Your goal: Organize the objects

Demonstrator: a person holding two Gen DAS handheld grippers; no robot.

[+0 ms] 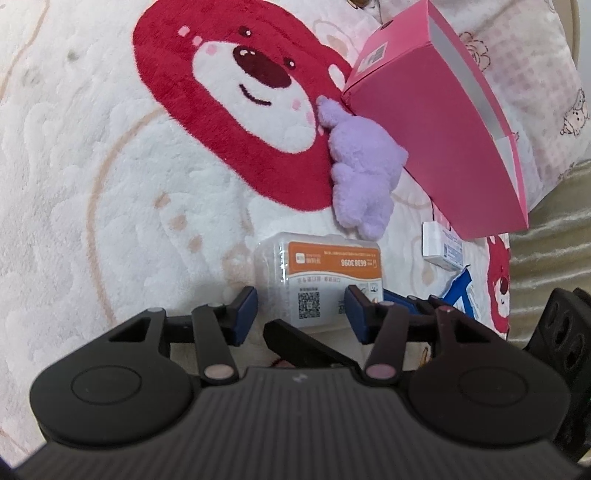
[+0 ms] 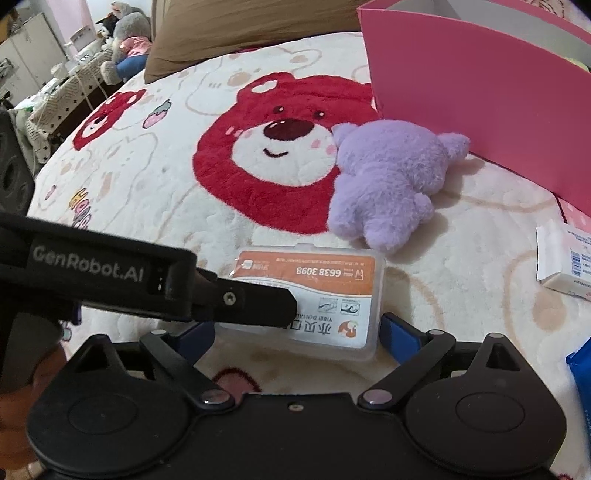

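A clear plastic box with an orange label (image 1: 319, 280) (image 2: 314, 299) lies on a white bear-print blanket (image 1: 92, 184) (image 2: 155, 177). My left gripper (image 1: 301, 308) is open with its blue pads on either side of the box. My right gripper (image 2: 295, 334) is open too, its pads beside the box's near end. The left gripper's black body (image 2: 147, 284) crosses the right wrist view over the box's left part. A purple plush bear (image 1: 364, 170) (image 2: 391, 184) lies just beyond the box. A pink open box (image 1: 439, 122) (image 2: 480, 96) stands behind the plush.
A small white carton (image 1: 443, 247) (image 2: 565, 258) lies to the right. A blue package (image 1: 460, 291) (image 2: 580, 369) sits at the right edge. A brown pillow (image 2: 240, 33) and room furniture (image 2: 55, 74) are beyond the bed.
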